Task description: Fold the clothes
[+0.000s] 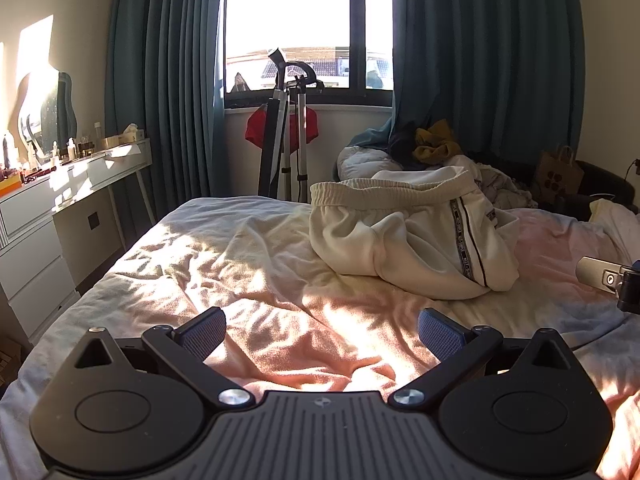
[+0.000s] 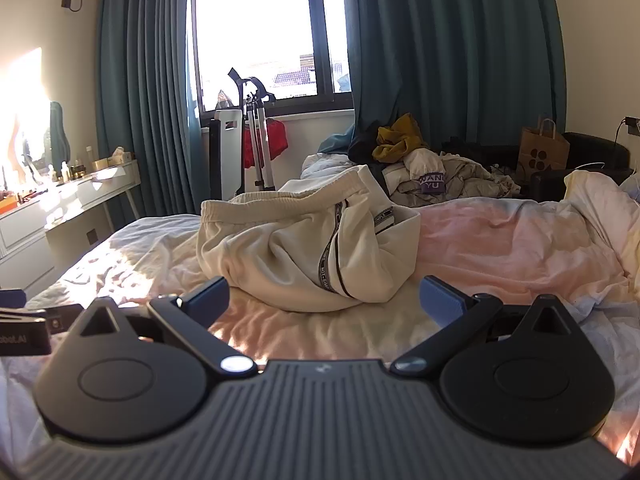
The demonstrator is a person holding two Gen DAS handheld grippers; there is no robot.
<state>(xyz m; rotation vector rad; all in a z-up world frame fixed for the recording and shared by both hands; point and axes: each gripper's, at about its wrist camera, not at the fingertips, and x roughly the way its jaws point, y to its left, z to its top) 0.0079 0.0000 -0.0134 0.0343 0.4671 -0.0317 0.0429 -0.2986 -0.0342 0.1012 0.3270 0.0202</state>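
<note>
A crumpled pair of cream sweatpants [image 1: 412, 236] with an elastic waistband and a dark lettered side stripe lies in a heap on the bed; it also shows in the right wrist view [image 2: 304, 248]. My left gripper [image 1: 322, 330] is open and empty, low over the sheet, short of the pants and to their left. My right gripper [image 2: 324, 296] is open and empty, just in front of the pants' near edge. Part of the right gripper shows at the right edge of the left wrist view [image 1: 612, 280].
The bed [image 1: 248, 264] has a wrinkled cream and pink sheet. A pile of other clothes [image 2: 432, 168] sits at the far side by the teal curtains. A white dresser [image 1: 60, 204] stands left. A folded stand [image 1: 284, 136] and paper bag [image 2: 542, 152] lie beyond.
</note>
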